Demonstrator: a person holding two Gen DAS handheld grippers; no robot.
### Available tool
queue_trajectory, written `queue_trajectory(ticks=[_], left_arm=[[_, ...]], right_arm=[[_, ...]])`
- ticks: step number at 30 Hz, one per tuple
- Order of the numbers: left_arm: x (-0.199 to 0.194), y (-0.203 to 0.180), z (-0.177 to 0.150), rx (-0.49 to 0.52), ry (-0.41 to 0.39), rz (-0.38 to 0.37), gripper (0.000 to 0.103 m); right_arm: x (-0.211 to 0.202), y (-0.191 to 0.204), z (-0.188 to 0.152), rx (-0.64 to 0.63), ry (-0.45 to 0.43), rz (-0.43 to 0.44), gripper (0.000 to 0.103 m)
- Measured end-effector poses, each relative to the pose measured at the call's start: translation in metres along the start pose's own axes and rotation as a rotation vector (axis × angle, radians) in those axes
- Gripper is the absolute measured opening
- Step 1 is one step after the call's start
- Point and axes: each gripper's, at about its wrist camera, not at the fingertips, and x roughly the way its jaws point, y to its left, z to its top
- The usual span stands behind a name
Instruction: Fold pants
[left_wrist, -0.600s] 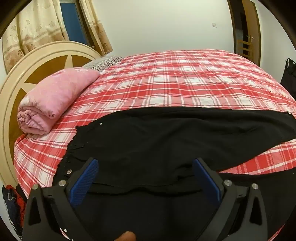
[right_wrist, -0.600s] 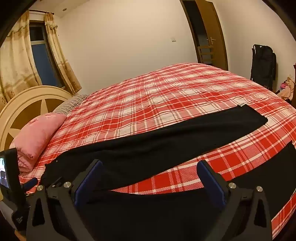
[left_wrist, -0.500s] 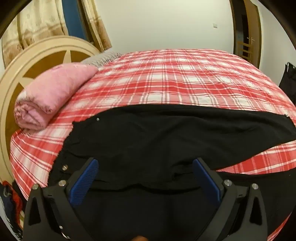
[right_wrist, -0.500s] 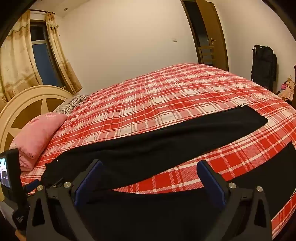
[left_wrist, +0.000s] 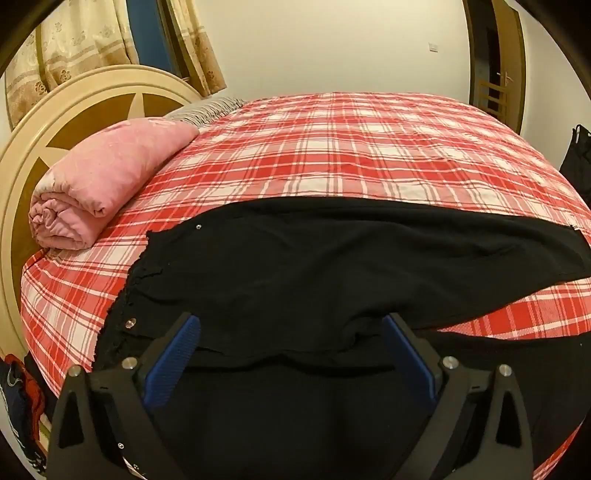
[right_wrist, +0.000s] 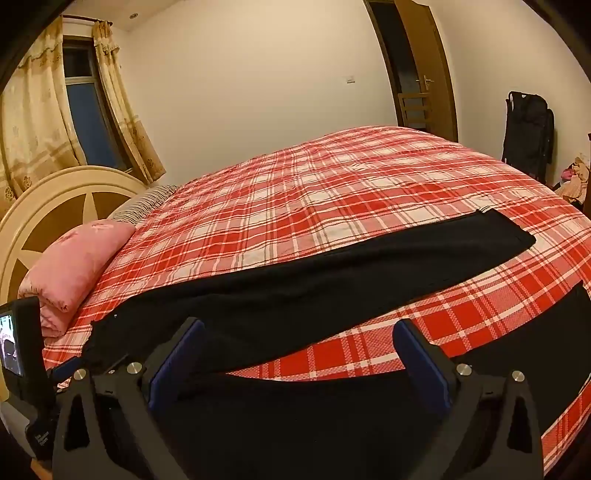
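Lying under both wide-open claws, left claw (left_wrist: 290, 334) and right claw (right_wrist: 297, 341), black pants (left_wrist: 332, 258).

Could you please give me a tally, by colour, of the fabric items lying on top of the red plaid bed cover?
Black: 1, the black fabric pants
Pink: 1, the rolled pink quilt
Grey striped: 1, the grey striped pillow
Total: 3
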Motion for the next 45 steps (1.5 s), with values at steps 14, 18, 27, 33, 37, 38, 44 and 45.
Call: queue_trajectory(ticks=[14, 18, 27, 33, 37, 38, 44, 45], left_arm=[[0.0007, -0.0015, -0.0017, 0.004, 0.002, 0.004, 0.1], [0.0013, -0.0023, -0.0027, 0.004, 0.003, 0.003, 0.1], [0.0015, -0.0023, -0.0028, 0.001, 0.005, 0.003, 0.1], [0.0015, -0.0029, -0.0025, 0.002, 0.005, 0.007, 0.1], [0.002, -0.0029, -0.0027, 0.001, 0.005, 0.007, 0.1], [0.0016, -0.003, -0.0026, 0.001, 0.005, 0.008, 0.1], [0.0006, -0.0014, -0.0026, 0.0, 0.006, 0.008, 0.1], [0.0005, -0.0009, -0.0025, -0.001, 0.006, 0.008, 0.1]], right_arm=[[0.0, 0.0, -0.0022, 0.003, 0.002, -0.001, 0.102], [0.0012, 0.0001, -0.0034, 0.002, 0.007, -0.002, 0.102], [0.0028, 0.001, -0.0029, 0.001, 0.01, -0.003, 0.102], [0.0019, 0.0025, -0.0022, -0.003, 0.013, -0.001, 0.102], [0.0016, 0.0035, -0.0013, -0.005, 0.011, -0.001, 0.102], [0.0017, 0.0035, -0.0015, -0.005, 0.012, -0.002, 0.102], [0.0013, 0.0049, -0.0017, -0.006, 0.014, -0.002, 0.102], [0.0016, 0.0047, -0.0017, -0.006, 0.014, -0.002, 0.102]])
